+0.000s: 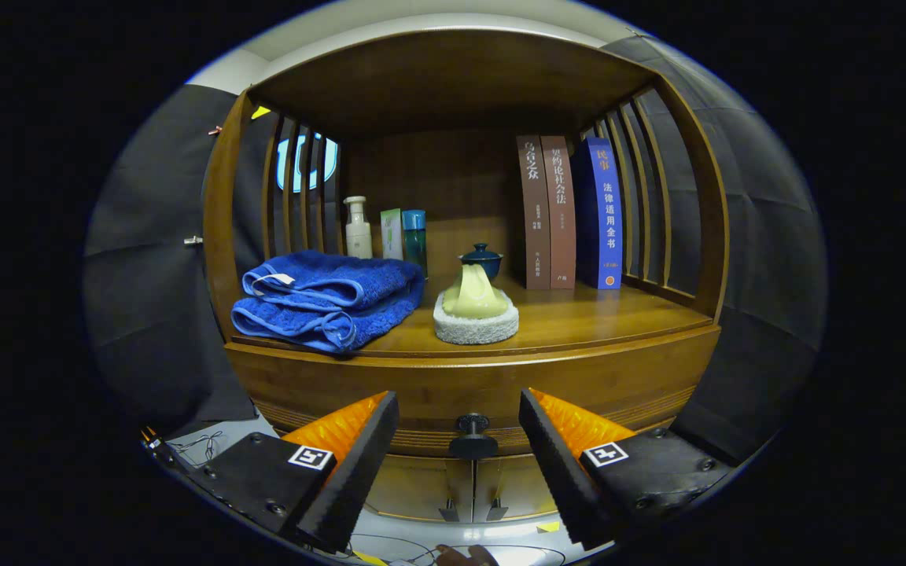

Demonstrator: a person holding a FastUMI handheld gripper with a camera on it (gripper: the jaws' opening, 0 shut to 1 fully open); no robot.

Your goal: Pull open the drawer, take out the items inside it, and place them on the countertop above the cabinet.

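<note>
We see the drawer [473, 389] closed, its curved wooden front running just under the countertop [579, 318] of the cabinet [461, 483]; its dark round knob [473, 427] sits midway between our fingers, a little ahead of them; the gripper [459, 413] is spread wide and grips nothing, neither finger touching the knob. On the countertop above lie a folded blue towel [327, 295] to the left and a pale yellow piece on a white round pad [475, 324] near the middle; behind stand a dark blue lidded cup [481, 259], a white pump bottle [357, 228], a teal bottle [414, 236] and three upright books [571, 212].
</note>
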